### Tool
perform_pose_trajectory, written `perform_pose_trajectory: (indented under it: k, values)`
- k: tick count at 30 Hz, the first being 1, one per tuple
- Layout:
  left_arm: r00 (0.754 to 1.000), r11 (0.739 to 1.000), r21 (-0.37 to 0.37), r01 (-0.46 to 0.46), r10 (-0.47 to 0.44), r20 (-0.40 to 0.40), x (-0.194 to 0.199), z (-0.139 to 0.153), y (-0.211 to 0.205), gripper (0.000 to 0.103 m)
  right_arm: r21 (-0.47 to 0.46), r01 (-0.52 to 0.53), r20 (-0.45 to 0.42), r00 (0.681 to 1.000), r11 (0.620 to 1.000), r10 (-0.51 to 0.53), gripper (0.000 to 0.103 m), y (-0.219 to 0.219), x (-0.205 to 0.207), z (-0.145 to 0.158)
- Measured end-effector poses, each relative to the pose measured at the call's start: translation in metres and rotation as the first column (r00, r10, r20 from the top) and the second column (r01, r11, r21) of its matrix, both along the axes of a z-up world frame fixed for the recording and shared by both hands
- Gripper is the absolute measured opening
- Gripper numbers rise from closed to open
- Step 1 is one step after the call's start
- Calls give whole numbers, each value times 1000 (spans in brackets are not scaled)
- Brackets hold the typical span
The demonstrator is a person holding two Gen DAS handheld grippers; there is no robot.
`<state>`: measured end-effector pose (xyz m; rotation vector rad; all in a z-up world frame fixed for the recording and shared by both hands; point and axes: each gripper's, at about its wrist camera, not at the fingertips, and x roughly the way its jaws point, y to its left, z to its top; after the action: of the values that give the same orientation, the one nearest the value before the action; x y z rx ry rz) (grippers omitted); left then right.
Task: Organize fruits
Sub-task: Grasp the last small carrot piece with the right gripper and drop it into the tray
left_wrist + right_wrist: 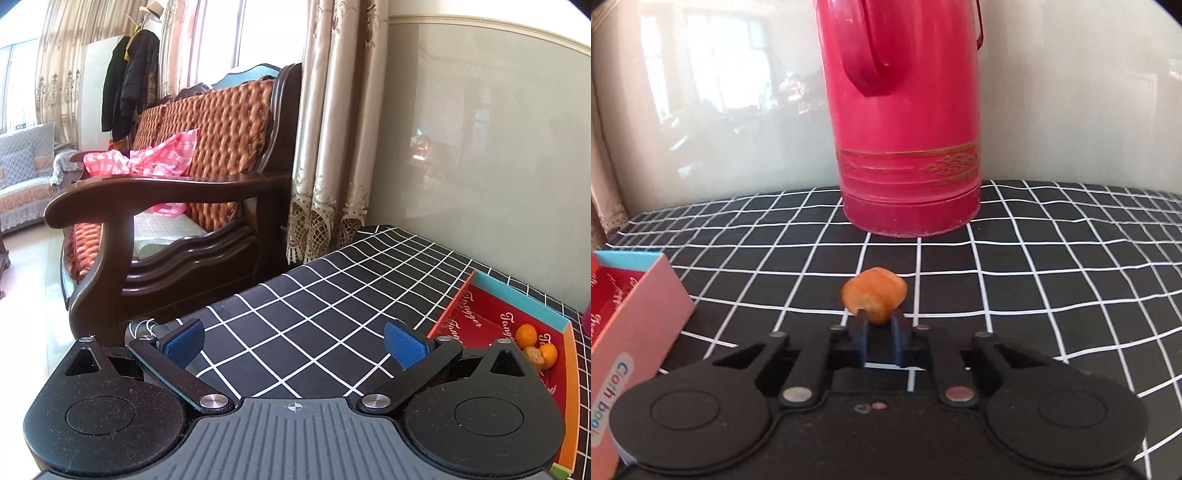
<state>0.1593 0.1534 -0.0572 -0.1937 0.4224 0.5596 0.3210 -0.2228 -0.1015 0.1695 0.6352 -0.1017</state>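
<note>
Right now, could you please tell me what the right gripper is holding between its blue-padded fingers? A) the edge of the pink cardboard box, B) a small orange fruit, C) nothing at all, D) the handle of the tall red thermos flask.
B: the right gripper has its jaws closed narrowly on the small orange fruit, in front of the tall red thermos flask.

"Cloth book" on pink box [635, 332] side; script "Tangger" repeated on its red lining [491, 317].
</note>
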Motion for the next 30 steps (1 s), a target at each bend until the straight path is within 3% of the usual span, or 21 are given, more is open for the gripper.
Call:
perform_pose_trajectory:
  k: [5,12,14,15,16,17,26,30]
  values:
    - [1000,1000,2,4,-4,-7,2,-1,-2,102,4,-6,0,1000,1000,6,25,-3,12,1]
    - [999,1000,5,21,-20,-25,7,-3,-6,102,-4,-19,-1,1000,1000,19,31,0,22,2]
    - [999,1000,8,27,-26,-25,8,-4,-8,102,-8,-25,2,1000,1000,25,62,1,22,2]
    - [999,999,11,30,-29,-27,9,-4,-10,102,-26,-23,9,1000,999,23,58,3,23,3]
    - [999,999,14,32,-31,-30,9,-4,-11,102,-36,-24,8,1000,999,24,38,4,24,3]
    - [999,999,16,34,-34,-32,10,-4,-11,102,-35,-27,3,1000,999,27,32,4,25,2]
    - [999,999,17,29,-29,-32,9,-4,-10,102,-37,-22,41,999,999,24,31,5,15,9]
    - [999,1000,14,13,-12,-30,7,-3,-6,102,-32,-95,97,990,995,98,31,22,-6,25]
